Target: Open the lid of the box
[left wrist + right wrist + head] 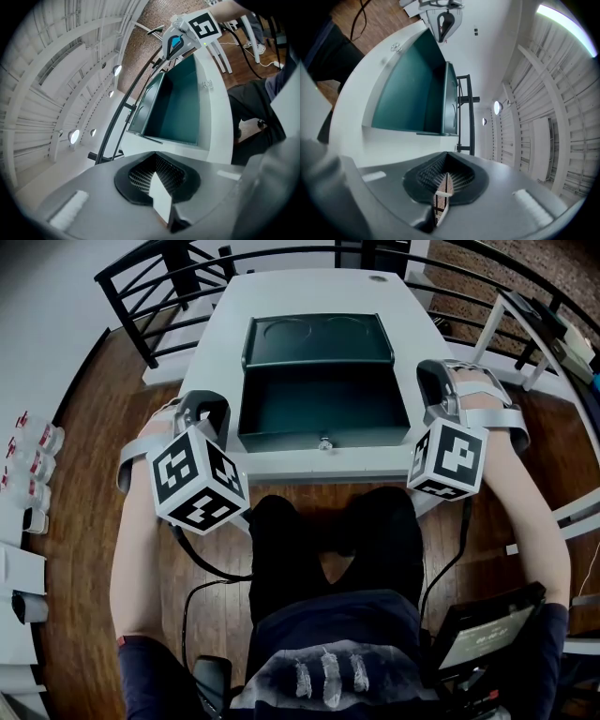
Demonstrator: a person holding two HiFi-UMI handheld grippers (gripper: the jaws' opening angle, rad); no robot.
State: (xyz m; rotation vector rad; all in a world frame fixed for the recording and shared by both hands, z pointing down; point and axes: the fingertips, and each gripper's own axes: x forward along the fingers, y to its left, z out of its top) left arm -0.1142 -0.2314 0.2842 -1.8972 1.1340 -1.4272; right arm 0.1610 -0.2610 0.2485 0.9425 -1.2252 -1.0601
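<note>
A dark green box [323, 401] stands open in the middle of the white table [217, 343]. Its lid [319, 340] is swung up at the far side, and a small metal latch [324, 442] sits on the front wall. The inside looks empty. My left gripper [208, 411] rests at the box's left front corner, apart from it, jaws shut on nothing [159, 197]. At the box's right side my right gripper [437, 382] is shut too, with nothing between its jaws [442, 197]. Each gripper view shows the open box [176, 105] [410, 86] and the other gripper beyond it.
A black railing [141, 292] curves round the table's far side. White chair frames [525, 329] stand at the right, and small bottles [33, 460] line a shelf at the left. A screen [487, 634] sits by the person's right leg.
</note>
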